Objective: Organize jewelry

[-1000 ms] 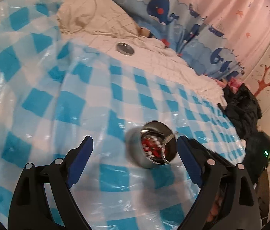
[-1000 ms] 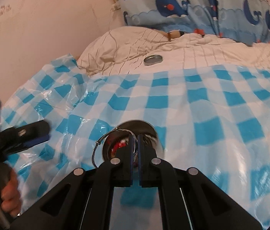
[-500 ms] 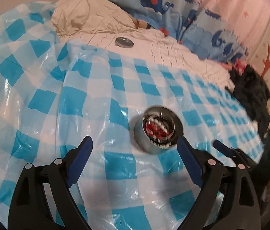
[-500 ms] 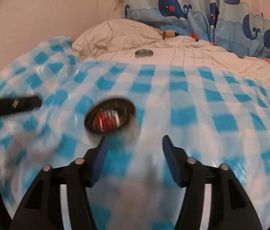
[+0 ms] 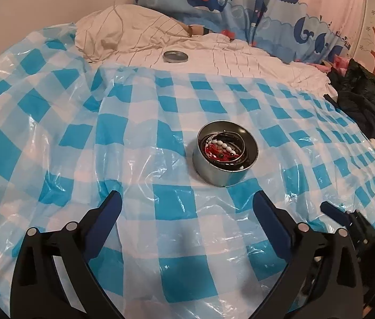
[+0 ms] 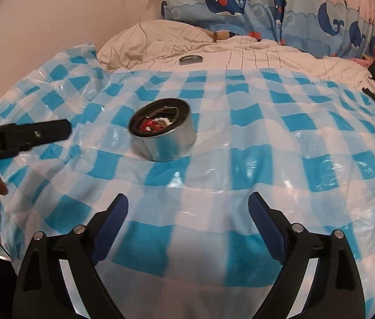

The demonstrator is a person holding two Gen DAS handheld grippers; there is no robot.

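Note:
A round metal tin (image 5: 224, 168) stands on the blue-and-white checked plastic sheet (image 5: 134, 122); it also shows in the right wrist view (image 6: 165, 145). Inside lie a white bead bracelet (image 5: 223, 143), red jewelry (image 5: 211, 151) and a thin metal bangle. Its round metal lid (image 5: 175, 56) lies far back on the white bedding, also seen in the right wrist view (image 6: 191, 59). My left gripper (image 5: 187, 207) is open and empty, just in front of the tin. My right gripper (image 6: 188, 212) is open and empty, near and right of the tin.
A cream pillow (image 5: 123, 30) and a whale-print curtain (image 5: 227, 2) are at the back. Dark clothes (image 5: 360, 95) are heaped at the right edge. The left gripper's arm (image 6: 22, 135) and the hand holding it reach in from the left in the right wrist view.
My right gripper opened, let the metal bangle go into the tin and drew back. My left gripper drew back too, so the tin sits farther ahead.

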